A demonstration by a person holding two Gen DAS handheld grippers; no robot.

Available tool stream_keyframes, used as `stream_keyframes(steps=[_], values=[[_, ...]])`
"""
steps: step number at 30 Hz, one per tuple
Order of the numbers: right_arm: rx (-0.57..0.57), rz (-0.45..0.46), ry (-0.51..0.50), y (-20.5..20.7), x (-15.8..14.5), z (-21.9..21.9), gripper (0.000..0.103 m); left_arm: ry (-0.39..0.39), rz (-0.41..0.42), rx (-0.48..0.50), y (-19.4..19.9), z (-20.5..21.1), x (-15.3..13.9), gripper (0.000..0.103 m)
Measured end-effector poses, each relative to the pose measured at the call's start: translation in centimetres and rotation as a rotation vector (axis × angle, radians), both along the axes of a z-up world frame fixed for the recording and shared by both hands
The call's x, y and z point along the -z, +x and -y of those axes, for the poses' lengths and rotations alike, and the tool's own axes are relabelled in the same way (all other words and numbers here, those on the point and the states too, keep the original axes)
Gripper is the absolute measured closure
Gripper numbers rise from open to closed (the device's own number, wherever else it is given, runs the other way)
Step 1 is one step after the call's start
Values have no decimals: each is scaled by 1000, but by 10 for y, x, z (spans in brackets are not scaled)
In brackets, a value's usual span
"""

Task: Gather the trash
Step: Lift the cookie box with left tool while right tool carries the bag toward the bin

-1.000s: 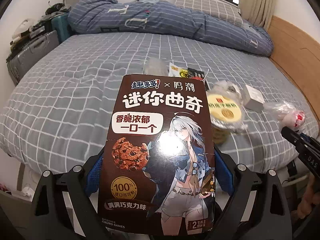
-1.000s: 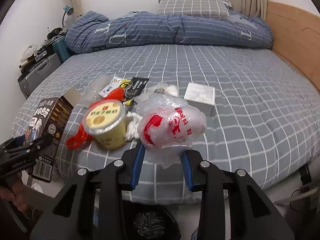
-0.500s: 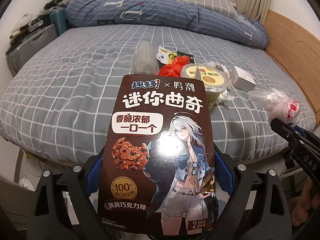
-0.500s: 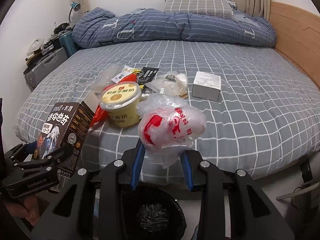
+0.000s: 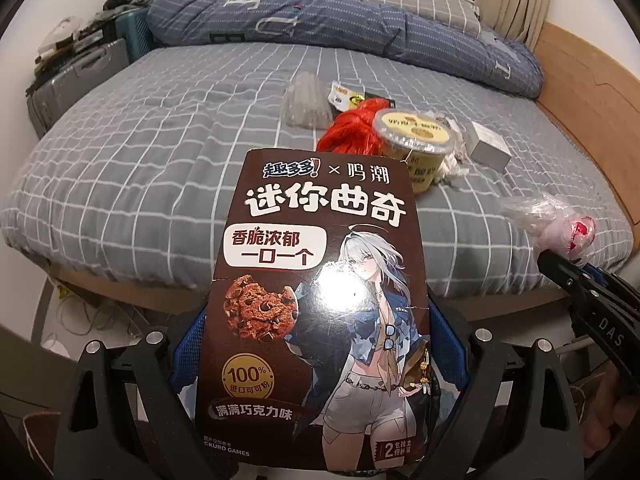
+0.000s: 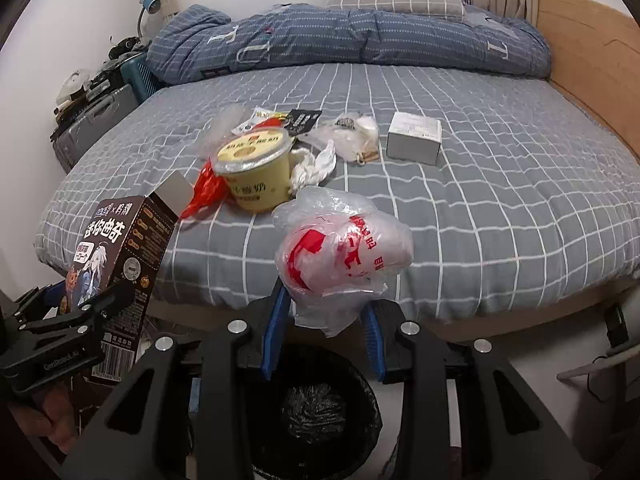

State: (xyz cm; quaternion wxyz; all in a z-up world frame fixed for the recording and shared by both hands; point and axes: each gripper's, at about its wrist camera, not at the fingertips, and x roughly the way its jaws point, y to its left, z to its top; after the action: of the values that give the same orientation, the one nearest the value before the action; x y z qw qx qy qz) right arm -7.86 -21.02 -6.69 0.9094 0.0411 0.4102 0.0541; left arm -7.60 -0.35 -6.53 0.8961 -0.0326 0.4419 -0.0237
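Here, one view after another.

Left wrist view, left gripper (image 5: pixel 316 360): its blue pads pinch the brown cookie box (image 5: pixel 320 300) from both sides; the box stands upright between them, in front of the bed edge.
Left wrist view, bed (image 5: pixel 140 168): a yellow cup (image 5: pixel 416 148), a red plastic bag (image 5: pixel 352 134), a clear wrapper (image 5: pixel 306 100) and a small white box (image 5: pixel 490 146) lie together on the grey checked sheet.
Left wrist view, right side: the right gripper (image 5: pixel 576 268) holds the white plastic bag (image 5: pixel 560 224) with red print.

Right wrist view, right gripper (image 6: pixel 326 320): its jaws are pressed on the lower part of the white plastic bag (image 6: pixel 344 252), which is in the air before the bed edge.
Right wrist view, trash bin (image 6: pixel 316 412): round, black-lined, on the floor below the gripper and the bag.
Right wrist view, left gripper (image 6: pixel 80 312): at the lower left, it clamps the cookie box (image 6: pixel 116 256), which is tilted, with its top flap open.
Right wrist view, bed (image 6: pixel 500 200): the yellow cup (image 6: pixel 256 168), crumpled tissue (image 6: pixel 314 164) just beside it, and the white box (image 6: pixel 414 138) further right.
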Motion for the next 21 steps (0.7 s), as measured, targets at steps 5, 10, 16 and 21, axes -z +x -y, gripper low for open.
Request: stream_keyframes(steps=[5,10,16,21], values=[[-5,-18,1,-11,5,-4,70,1,-27,-9,-11,-4,10,14],[-11,-41,-5,-23,12,-9,70,2,-50,-14,-23,-6,18,14],[-15,-79,-8,-38,24,-14,70,7,-91,-20,-40,-9,32,14],[-29,-126,-1,-50,40,-22,70,0,-135,-21,-50,-10,45,14]])
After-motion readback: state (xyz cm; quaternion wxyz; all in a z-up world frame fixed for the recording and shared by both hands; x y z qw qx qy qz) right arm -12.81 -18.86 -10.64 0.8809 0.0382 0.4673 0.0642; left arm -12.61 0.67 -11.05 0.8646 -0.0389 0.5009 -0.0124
